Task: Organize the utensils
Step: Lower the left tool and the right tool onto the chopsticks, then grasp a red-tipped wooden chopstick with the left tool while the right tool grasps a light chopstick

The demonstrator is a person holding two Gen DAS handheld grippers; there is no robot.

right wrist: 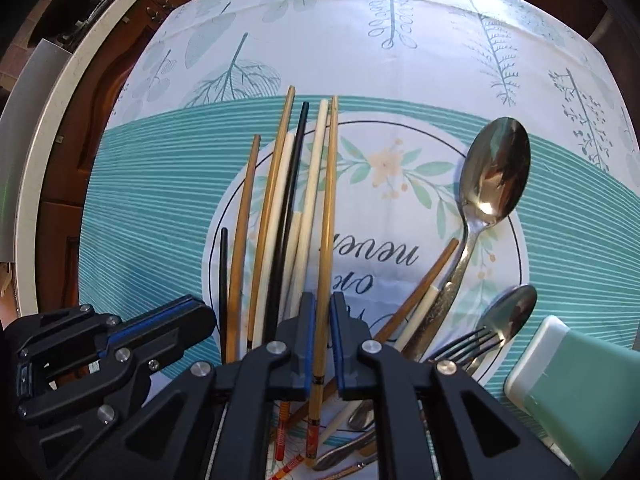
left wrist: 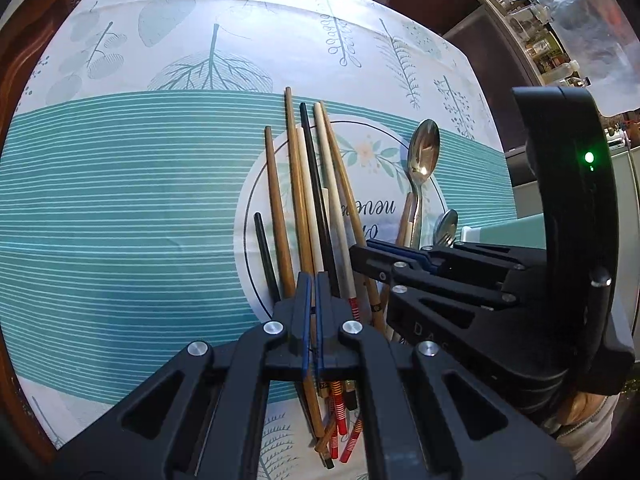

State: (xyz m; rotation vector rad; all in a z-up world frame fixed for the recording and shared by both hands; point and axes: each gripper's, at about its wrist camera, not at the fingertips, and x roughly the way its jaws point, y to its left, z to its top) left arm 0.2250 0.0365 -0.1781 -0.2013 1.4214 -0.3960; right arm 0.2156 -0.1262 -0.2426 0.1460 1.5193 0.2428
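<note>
Several chopsticks in brown, cream and black lie side by side on the tablecloth, tips pointing away; they also show in the right wrist view. A large steel spoon lies to their right, with a smaller spoon and a fork nearer me. My left gripper is nearly closed around a brown chopstick. My right gripper is nearly closed around a tan bamboo chopstick. The right gripper also shows in the left wrist view, and the left gripper in the right wrist view.
A teal and white container stands at the near right beside the spoons. The leaf-printed tablecloth covers a wooden table. Kitchen shelves with bottles are at the far right.
</note>
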